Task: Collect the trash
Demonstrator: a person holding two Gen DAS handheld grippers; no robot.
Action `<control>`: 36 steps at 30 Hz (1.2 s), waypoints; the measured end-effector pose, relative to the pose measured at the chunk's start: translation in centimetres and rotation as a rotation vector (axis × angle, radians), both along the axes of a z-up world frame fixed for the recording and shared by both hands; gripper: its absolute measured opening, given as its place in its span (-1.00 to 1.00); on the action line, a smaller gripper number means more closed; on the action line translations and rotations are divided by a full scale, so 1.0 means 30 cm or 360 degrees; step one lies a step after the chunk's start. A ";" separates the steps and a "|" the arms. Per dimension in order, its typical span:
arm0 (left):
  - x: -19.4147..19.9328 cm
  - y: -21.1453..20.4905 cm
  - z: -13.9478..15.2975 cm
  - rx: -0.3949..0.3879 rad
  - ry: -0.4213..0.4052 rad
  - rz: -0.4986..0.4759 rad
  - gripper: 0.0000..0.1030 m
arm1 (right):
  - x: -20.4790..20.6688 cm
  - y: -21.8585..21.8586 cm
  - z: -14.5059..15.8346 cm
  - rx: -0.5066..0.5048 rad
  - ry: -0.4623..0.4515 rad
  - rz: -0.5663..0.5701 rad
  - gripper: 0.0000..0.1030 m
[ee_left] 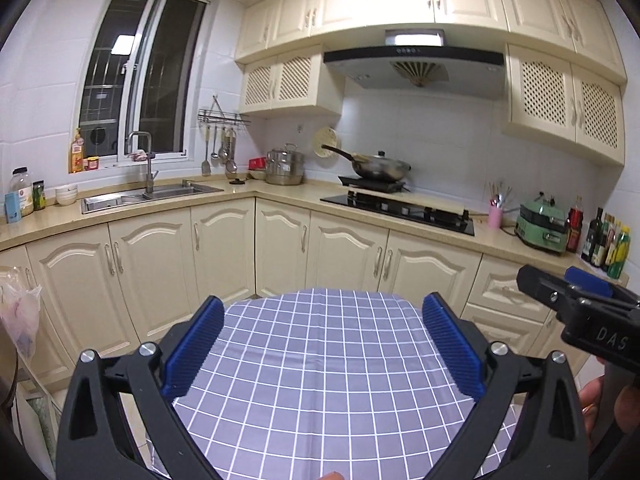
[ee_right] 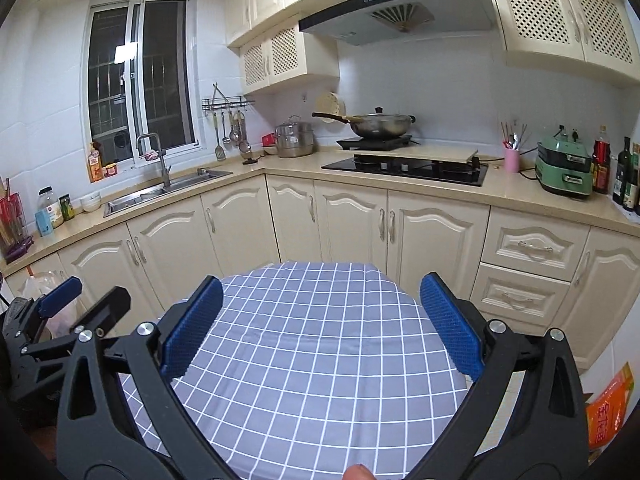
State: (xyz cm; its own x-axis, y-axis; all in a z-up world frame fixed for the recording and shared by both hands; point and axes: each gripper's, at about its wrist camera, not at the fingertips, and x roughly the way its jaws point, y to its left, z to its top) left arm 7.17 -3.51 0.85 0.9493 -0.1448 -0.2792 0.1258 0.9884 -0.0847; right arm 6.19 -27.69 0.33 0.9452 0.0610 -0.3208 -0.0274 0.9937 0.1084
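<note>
An orange printed packet (ee_right: 611, 406) lies tilted, low beside the grid-patterned tablecloth (ee_right: 320, 340).

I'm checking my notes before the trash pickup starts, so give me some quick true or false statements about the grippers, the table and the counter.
1. Both the left gripper and the right gripper are open and hold nothing. True.
2. The tablecloth is red with dots. False: grey-blue with a white grid.
3. A wok sits on the cooker. True.
4. The pink cup stands beside the sink. False: it is right of the hob, next to the green appliance.
</note>
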 end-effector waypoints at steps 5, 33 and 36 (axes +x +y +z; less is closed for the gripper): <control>-0.014 0.048 0.005 -0.0021 -0.0011 0.0030 0.89 | -0.009 0.031 0.007 -0.0014 -0.0020 0.0010 0.88; -0.046 0.116 0.012 -0.0044 -0.0035 0.0078 0.89 | 0.009 0.126 0.024 -0.0044 -0.0035 0.0076 0.88; -0.047 0.116 0.014 -0.0042 -0.0035 0.0081 0.89 | 0.011 0.129 0.022 -0.0044 -0.0033 0.0080 0.88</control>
